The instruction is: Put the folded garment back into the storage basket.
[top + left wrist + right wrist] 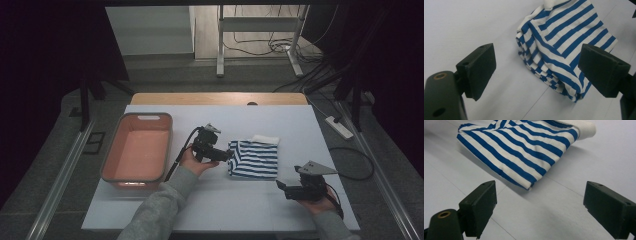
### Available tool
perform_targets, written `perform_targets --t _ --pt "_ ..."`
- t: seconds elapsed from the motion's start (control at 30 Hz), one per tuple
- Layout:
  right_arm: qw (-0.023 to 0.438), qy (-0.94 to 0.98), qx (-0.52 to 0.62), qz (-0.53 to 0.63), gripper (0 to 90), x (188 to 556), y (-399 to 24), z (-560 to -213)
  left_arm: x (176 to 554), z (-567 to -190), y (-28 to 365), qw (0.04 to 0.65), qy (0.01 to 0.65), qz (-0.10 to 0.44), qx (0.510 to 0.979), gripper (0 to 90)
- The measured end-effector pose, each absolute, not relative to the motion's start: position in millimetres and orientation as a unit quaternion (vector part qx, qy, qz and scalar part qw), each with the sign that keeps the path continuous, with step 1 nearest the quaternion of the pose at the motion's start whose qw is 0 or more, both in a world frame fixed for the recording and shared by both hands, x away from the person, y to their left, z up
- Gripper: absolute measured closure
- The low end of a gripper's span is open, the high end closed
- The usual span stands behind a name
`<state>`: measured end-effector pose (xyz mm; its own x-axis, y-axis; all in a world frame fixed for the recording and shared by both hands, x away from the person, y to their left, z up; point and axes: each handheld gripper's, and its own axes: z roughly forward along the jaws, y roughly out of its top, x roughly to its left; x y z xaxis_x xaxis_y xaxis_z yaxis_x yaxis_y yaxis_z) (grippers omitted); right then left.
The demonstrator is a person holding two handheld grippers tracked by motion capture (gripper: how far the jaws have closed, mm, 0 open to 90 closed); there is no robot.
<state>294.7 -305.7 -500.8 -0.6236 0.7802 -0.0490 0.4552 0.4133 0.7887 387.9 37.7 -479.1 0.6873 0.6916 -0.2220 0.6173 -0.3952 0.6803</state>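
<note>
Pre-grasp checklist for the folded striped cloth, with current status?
1. Left gripper open: ok, jaws spread wide.
2. Right gripper open: ok, jaws spread, nothing between them.
3. Left gripper at the striped cloth: ok, jaws at its left edge, not closed on it.
4. Right gripper at cloth: not ok, it sits apart, off the near right corner.
5. Cloth folded and flat on table: ok.
6. Pink bin free to receive: ok, nothing seen inside.
</note>
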Motion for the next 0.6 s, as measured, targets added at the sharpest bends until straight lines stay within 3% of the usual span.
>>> perform_targets --t 0.6 --pt "0.209 0.814 0.381 0.386 12.4 294.7 -305.9 -501.1 401.3 -486.5 31.2 0.366 0.401 0.044 0.838 15.0"
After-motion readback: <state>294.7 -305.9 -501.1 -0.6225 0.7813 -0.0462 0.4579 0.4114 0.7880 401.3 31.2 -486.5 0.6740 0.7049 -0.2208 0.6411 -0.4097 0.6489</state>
